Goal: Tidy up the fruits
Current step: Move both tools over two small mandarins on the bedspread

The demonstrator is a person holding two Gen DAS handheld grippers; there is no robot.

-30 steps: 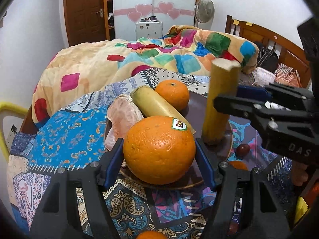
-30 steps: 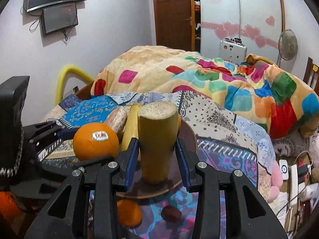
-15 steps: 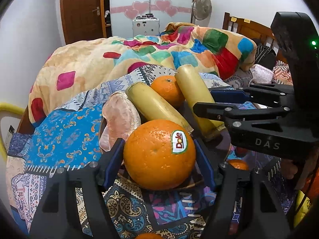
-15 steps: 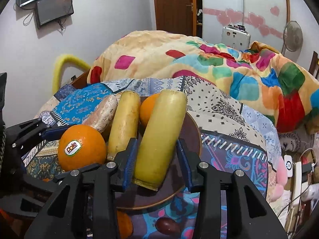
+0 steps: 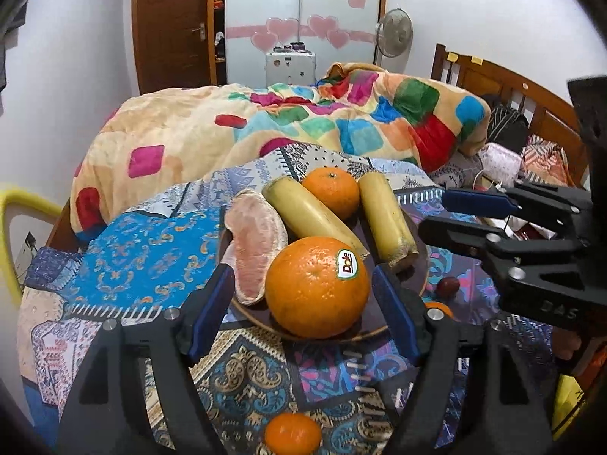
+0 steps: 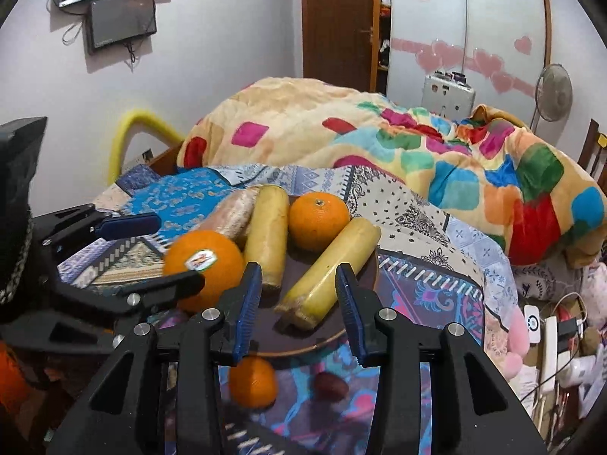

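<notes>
Five fruits lie on the dark round plate (image 5: 394, 326) on the patterned bedspread (image 5: 144, 265): the big stickered orange (image 5: 316, 286), a peeled pomelo segment (image 5: 258, 246), two yellow banana pieces (image 5: 311, 218) and a smaller orange (image 5: 332, 191). Your left tool (image 5: 303, 311) has just been opening; its blue pads stand spread either side of the stickered orange with a gap on each side, the fruit resting on the plate's near rim. Your right tool (image 6: 299, 309) is also spread, pinching nothing: the right-hand banana piece (image 6: 332, 269) lies tilted on the plate just beyond and between its pads, clear of both. A small orange (image 6: 252, 381) and a dark red fruit (image 6: 330, 386) sit on the bedspread nearer you, off the plate.
</notes>
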